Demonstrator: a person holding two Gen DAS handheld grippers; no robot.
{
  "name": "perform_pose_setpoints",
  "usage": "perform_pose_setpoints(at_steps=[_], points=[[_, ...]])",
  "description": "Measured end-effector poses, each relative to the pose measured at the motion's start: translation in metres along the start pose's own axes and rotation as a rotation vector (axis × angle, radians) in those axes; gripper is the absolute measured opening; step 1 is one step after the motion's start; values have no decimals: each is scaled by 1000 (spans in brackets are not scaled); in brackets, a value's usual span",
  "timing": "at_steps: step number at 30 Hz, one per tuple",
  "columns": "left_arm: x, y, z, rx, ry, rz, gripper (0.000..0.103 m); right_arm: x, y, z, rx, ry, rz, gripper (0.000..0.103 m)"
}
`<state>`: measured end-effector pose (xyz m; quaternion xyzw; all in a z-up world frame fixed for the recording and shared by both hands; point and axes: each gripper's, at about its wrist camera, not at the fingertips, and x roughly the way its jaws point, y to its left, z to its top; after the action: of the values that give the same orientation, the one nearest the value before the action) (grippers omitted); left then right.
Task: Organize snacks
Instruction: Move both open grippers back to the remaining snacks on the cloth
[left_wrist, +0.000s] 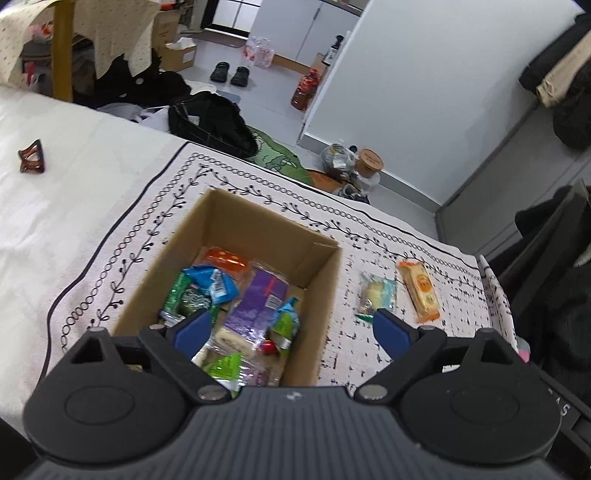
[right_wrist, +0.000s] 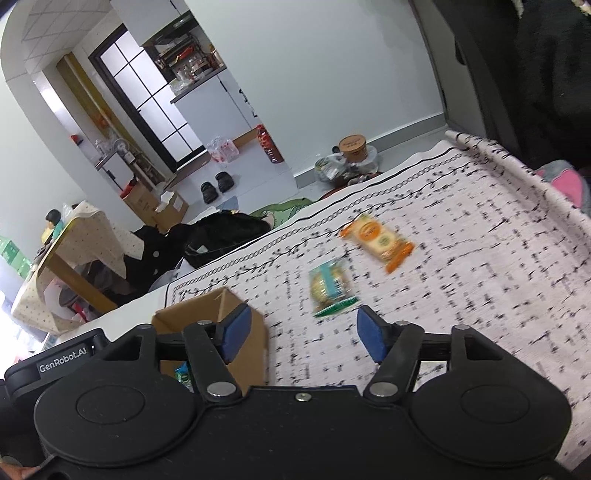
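Note:
An open cardboard box (left_wrist: 325, 280) stands on a patterned white cloth (left_wrist: 147, 236) and holds several wrapped snacks, among them a purple pack (left_wrist: 258, 302) and a blue wrapper (left_wrist: 214, 284). Two snacks lie on the cloth right of the box: a clear-and-teal pack (left_wrist: 376, 295) and an orange-ended bar (left_wrist: 421, 291). My left gripper (left_wrist: 291, 332) is open and empty above the box's near right corner. My right gripper (right_wrist: 303, 332) is open and empty, just short of the teal pack (right_wrist: 330, 288), with the orange bar (right_wrist: 376, 240) beyond and the box (right_wrist: 210, 314) to its left.
A brown hair clip (left_wrist: 31, 157) lies on the white bed at far left. The cloth's right edge (right_wrist: 517, 162) drops off beside dark clothing. A black bag (left_wrist: 210, 122), shoes and boxes sit on the floor beyond the bed.

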<state>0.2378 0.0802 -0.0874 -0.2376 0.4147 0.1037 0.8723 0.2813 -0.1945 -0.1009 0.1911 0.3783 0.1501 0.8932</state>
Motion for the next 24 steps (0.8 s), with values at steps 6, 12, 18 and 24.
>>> perform_pose_setpoints(at_steps=[6, 12, 18, 24], points=[[4, -23, -8, 28, -2, -3, 95, -1, -24, 9, -29, -1, -20, 74], [9, -49, -15, 98, -18, -13, 97, -2, -46, 18, -73, -14, -18, 88], [19, -69, -22, 136, -26, -8, 100, 6, -62, 20, -115, -31, 17, 98], [32, -85, -28, 162, -48, 28, 103, 22, -76, 18, -110, -20, 38, 99]])
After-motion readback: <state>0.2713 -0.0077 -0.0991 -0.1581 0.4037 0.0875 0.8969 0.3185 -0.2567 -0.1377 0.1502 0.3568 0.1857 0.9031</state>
